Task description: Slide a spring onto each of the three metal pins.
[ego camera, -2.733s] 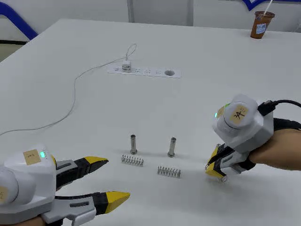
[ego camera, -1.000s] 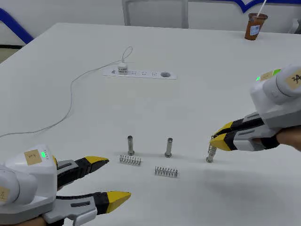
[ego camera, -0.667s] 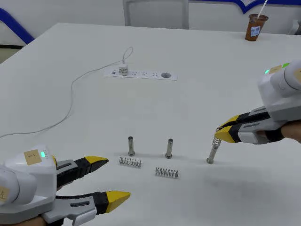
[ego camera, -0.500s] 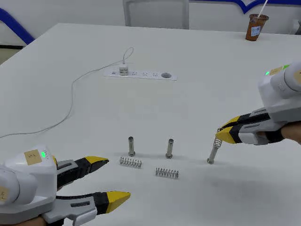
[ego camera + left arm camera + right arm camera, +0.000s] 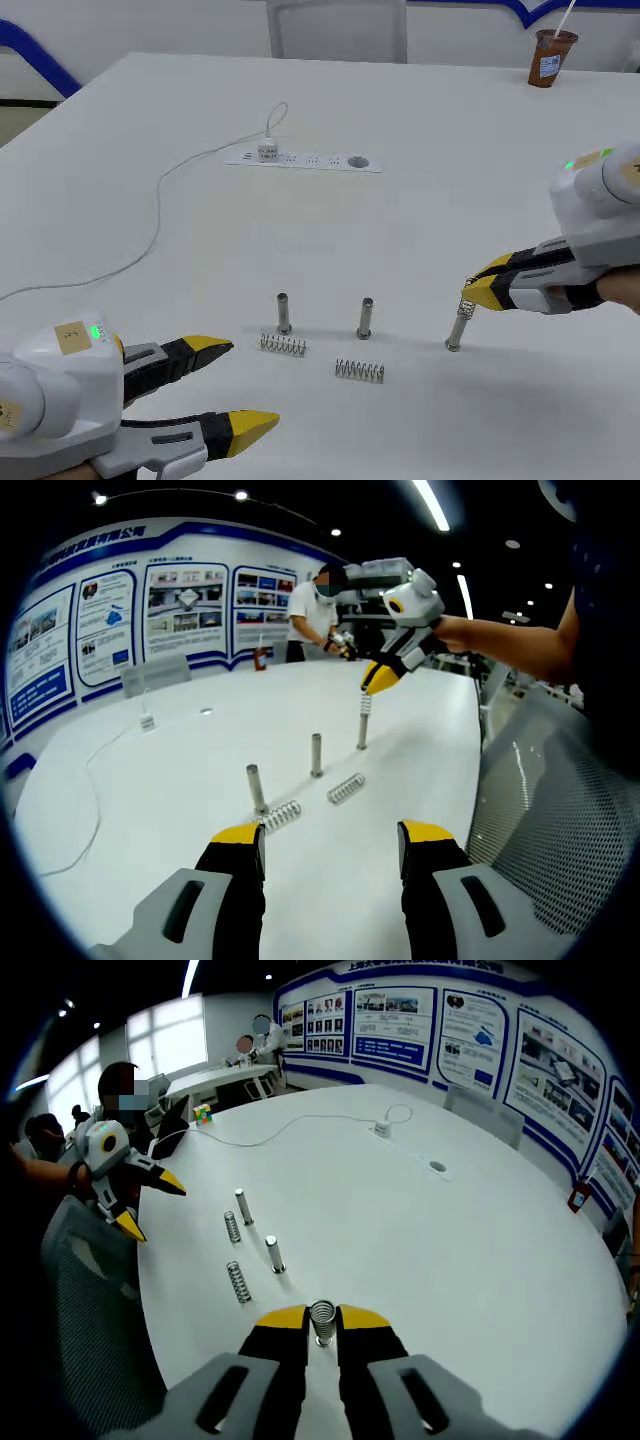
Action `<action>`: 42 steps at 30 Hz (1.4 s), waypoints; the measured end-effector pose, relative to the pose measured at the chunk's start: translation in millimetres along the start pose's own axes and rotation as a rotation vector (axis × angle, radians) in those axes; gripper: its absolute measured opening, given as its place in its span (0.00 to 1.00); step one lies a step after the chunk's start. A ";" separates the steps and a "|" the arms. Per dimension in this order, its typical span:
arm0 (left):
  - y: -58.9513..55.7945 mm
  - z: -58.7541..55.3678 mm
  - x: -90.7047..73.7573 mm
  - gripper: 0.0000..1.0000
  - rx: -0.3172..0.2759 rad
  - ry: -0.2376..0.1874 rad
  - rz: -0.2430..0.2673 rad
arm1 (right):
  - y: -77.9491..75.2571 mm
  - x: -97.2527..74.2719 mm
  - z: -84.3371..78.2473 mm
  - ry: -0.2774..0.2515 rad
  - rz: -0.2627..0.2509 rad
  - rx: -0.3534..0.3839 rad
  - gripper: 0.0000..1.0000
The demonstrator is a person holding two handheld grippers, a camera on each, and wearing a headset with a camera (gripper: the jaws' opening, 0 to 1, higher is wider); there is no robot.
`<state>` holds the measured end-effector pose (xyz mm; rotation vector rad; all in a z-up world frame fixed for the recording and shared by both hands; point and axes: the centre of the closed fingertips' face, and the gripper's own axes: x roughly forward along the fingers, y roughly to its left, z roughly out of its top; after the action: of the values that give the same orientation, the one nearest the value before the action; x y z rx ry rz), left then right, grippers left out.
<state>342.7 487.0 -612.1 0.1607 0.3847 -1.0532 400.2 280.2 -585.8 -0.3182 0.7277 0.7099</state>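
Head view: spring pinched at the top of the right pin

A spring (image 5: 466, 308) sits around the upper end of the right pin (image 5: 456, 335), which leans a little with its foot on the desk (image 5: 420, 220). The right hand-held gripper (image 5: 472, 288) has its jaws almost closed on that spring (the right gripper view shows the spring (image 5: 322, 1312) squeezed between the yellow tips).

To the left, the middle pin (image 5: 365, 318) and the left pin (image 5: 284, 313) stand upright and bare. The left loose spring (image 5: 283, 345) lies flat just near of the left pin. The right loose spring (image 5: 360, 370) lies a little nearer, by the middle pin.

At the near left hovers the left hand-held gripper (image 5: 252, 385), jaws wide apart and holding nothing. Far across the desk lie a power strip (image 5: 305, 160) and a white cable (image 5: 158, 210), and a cup (image 5: 553, 55) stands at the far right.
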 end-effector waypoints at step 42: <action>-0.8 -6.2 1.7 0.55 -0.019 -0.006 0.002 | -0.8 34.3 -41.5 0.083 0.007 0.047 0.12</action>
<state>341.3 487.1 -618.4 0.1409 0.3894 -1.0479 398.4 275.4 -639.5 -0.3039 0.8232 0.6888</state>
